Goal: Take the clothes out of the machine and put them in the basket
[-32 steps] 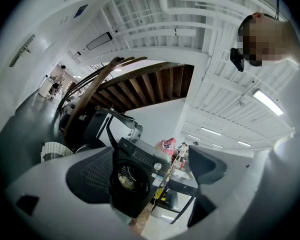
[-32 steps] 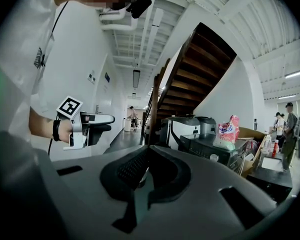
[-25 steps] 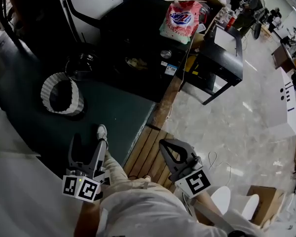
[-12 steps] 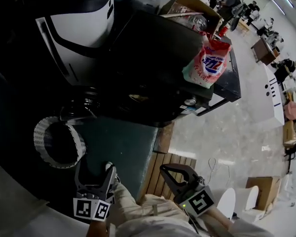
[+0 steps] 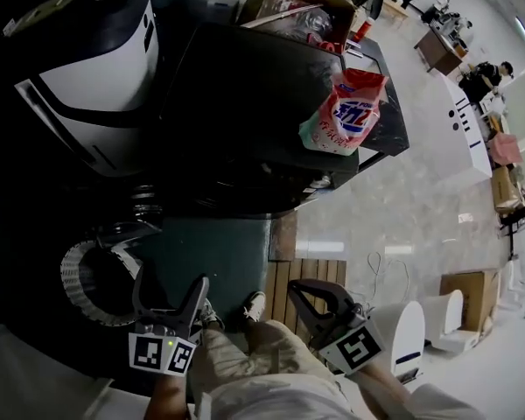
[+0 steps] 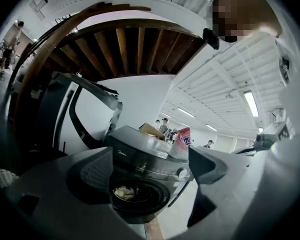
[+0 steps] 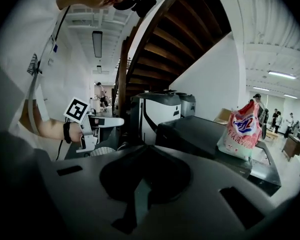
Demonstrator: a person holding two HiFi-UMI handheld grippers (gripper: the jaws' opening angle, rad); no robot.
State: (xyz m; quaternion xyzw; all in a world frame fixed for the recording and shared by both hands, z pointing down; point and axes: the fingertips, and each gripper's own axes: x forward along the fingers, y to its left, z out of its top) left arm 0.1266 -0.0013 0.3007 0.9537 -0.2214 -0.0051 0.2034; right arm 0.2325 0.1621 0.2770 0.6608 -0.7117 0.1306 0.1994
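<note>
left gripper view: clothes (image 6: 124,192) seem crumpled

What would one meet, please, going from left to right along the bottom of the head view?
In order: white ribbed laundry basket → open left tongs → white shoe → closed right tongs → brown cardboard box.

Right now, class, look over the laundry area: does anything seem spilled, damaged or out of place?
Nothing looks spilled or damaged. Only the detergent bag draws notice: it stands on top of the washing machine, close to its edge.
</note>
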